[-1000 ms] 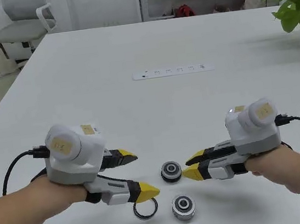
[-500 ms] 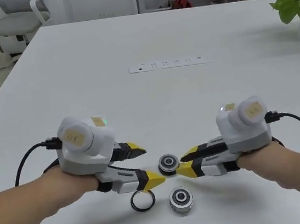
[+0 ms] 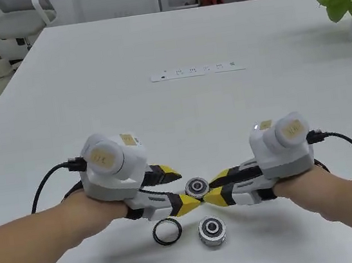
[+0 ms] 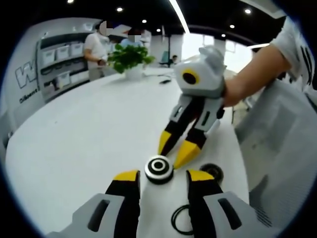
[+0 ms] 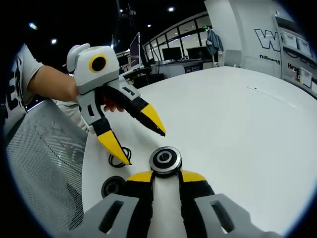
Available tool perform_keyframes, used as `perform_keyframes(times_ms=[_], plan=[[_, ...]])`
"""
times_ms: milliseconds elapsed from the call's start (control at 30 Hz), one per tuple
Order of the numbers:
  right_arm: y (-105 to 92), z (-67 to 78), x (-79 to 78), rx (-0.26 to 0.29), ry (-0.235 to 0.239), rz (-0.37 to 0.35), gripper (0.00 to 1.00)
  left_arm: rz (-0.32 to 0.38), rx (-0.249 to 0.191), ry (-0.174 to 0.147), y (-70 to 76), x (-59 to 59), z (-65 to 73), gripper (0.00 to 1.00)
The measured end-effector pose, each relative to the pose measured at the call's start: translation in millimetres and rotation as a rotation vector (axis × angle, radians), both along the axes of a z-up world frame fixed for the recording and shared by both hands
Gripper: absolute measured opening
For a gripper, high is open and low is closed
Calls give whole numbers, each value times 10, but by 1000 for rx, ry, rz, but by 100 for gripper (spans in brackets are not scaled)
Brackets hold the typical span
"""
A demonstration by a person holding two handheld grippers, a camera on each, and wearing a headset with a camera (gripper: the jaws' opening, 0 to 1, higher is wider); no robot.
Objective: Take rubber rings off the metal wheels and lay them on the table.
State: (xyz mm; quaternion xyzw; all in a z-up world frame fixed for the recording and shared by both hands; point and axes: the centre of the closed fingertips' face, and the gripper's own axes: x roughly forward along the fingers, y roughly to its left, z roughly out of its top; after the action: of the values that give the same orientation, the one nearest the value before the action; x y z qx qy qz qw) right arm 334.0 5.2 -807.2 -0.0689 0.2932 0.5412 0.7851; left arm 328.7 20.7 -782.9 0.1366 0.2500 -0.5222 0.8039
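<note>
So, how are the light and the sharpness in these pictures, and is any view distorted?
Head view: soft, even light, sharp, with only faint shadows on the white table. Left gripper view: strong fisheye bending and slightly soft, but the wheel is clear enough. Right gripper view: the same bending, a dark upper background, and the wheel is sharp.

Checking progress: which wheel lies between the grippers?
The far wheel, flanked by the left gripper and right gripper; the near wheel sits by the loose ring.

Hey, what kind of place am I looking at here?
Likely an open-plan office or lab: a large white table with a power strip on it, a swivel chair beyond, and shelves of storage bins along the wall.
</note>
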Motion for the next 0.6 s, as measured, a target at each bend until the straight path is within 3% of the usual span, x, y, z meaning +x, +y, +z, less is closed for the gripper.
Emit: perform_keyframes(times_ms=[600], plan=[[-20,-20,-8,7,2,-7,15,-7,38,-25,-145,114,-78,21]])
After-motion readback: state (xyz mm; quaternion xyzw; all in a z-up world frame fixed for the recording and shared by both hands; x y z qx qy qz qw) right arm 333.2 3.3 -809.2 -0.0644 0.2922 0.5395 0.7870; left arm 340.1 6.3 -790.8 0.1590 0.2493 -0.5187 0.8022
